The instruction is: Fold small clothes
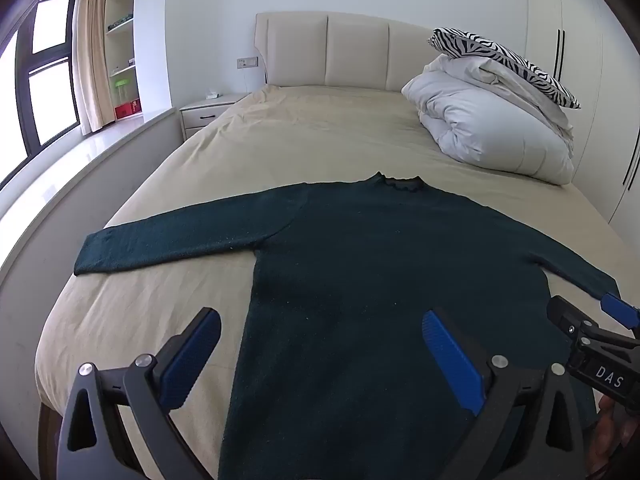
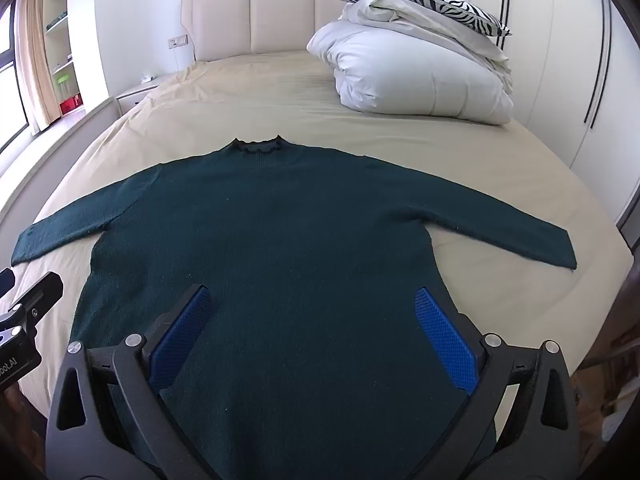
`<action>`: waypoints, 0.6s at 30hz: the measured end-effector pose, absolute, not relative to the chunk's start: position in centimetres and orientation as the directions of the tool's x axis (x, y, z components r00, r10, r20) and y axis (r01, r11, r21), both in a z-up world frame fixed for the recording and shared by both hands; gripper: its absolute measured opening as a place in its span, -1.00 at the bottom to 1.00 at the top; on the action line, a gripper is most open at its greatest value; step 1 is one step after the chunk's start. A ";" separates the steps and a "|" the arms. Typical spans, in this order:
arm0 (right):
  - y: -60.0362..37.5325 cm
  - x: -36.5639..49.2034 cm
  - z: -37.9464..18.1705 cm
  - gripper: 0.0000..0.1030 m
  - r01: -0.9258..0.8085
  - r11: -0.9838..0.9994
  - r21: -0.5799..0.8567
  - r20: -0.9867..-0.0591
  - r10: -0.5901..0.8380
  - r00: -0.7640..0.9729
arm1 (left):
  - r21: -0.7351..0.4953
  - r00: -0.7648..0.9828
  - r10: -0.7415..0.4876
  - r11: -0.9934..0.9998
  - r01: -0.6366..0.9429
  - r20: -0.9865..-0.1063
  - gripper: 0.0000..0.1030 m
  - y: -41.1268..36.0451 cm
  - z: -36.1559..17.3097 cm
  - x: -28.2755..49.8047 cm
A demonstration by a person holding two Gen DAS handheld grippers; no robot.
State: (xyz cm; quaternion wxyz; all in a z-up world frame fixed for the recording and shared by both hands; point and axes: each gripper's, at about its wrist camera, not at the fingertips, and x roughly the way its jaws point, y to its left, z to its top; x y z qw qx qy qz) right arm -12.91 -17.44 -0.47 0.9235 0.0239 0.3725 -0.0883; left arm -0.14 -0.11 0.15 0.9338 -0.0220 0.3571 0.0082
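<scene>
- The sweater point(image 2: 272, 240) lies flat on the bed point(image 2: 248, 92), seemingly unfolded.
- Left gripper point(image 1: 320, 356) and right gripper point(image 2: 316, 336) hover wide open, empty.
- Next: pinch a sleeve point(image 2: 520, 236), fold it inward.

A: Non-task stuff?
B: Bed point(image 1: 304, 128) with beige sheet, padded cream headboard point(image 1: 340, 54) at far end. White folded duvet point(image 1: 488, 120) heaped at far right corner, zebra-print pillow point(image 1: 504, 60) resting on top.
A: Off the bed?
B: Nightstand point(image 1: 208, 110) beside far left corner, wall socket point(image 1: 247, 63) above it. Window point(image 1: 44, 68) and beige curtain point(image 1: 90, 48) further left, open shelves point(image 1: 122, 32) next to curtain. White wardrobe doors point(image 2: 560, 64) along right side.
</scene>
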 end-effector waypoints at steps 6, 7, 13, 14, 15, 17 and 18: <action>-17.6 -12.9 -0.5 1.00 0.180 0.983 -0.022 -0.693 -0.145 0.706 | -0.046 0.738 -0.001 0.998 -0.040 -0.675 1.00 -0.2 0.1 0.0; -17.7 -12.9 -0.5 1.00 0.180 0.983 -0.023 -0.693 -0.146 0.706 | -0.045 0.738 0.000 0.998 -0.041 -0.675 1.00 -0.3 0.2 -0.1; -17.1 -13.3 -0.4 1.00 0.177 0.984 -0.028 -0.693 -0.147 0.706 | -0.045 0.735 0.002 0.998 -0.043 -0.678 1.00 -0.1 -0.2 0.3; -17.1 -13.4 -0.4 1.00 0.177 0.984 -0.027 -0.693 -0.146 0.706 | -0.044 0.735 0.003 0.998 -0.044 -0.678 1.00 -0.2 -0.2 0.3; -17.1 -13.3 -0.4 1.00 0.178 0.983 -0.030 -0.691 -0.149 0.707 | -0.044 0.735 0.003 0.998 -0.044 -0.678 1.00 -0.2 -0.2 0.3; -17.0 -13.4 -0.4 1.00 0.179 0.983 -0.029 -0.692 -0.149 0.706 | -0.044 0.735 0.003 0.998 -0.045 -0.678 1.00 -0.2 -0.1 0.3; -17.0 -13.0 -0.6 1.00 0.175 0.984 -0.030 -0.693 -0.147 0.706 | -0.044 0.735 0.003 0.998 -0.044 -0.678 1.00 -0.2 -0.1 0.3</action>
